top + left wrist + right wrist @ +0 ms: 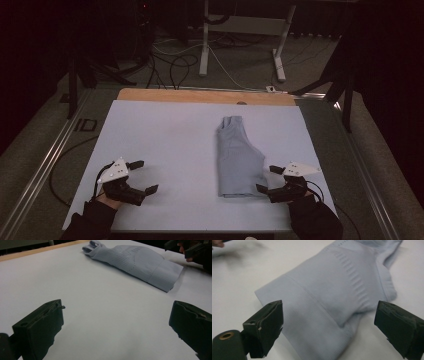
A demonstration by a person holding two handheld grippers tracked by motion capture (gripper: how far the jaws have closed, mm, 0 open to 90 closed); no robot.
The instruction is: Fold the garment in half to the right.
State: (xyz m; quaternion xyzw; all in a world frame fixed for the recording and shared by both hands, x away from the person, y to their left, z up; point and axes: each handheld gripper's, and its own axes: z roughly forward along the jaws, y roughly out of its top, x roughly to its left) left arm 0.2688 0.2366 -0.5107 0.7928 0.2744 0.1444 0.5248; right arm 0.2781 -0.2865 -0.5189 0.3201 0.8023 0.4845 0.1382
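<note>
Folded pale-blue garment (pixel 238 159) is laid right of tabletop (pixel 165 130) centre | left gripper (pixel 141 176) is held open, near front-left corner | right gripper (pixel 269 179) is held open beside garment's near-right corner

Your right claw (pixel 329 327) is wide open, its two black jaws on either side of the folded pale blue garment (pixel 337 290) lying on the white tabletop (pixel 242 277).

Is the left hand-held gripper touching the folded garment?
Apart. The high view shows the left hand-held gripper open over bare white table, with a wide gap to the folded garment.
</note>
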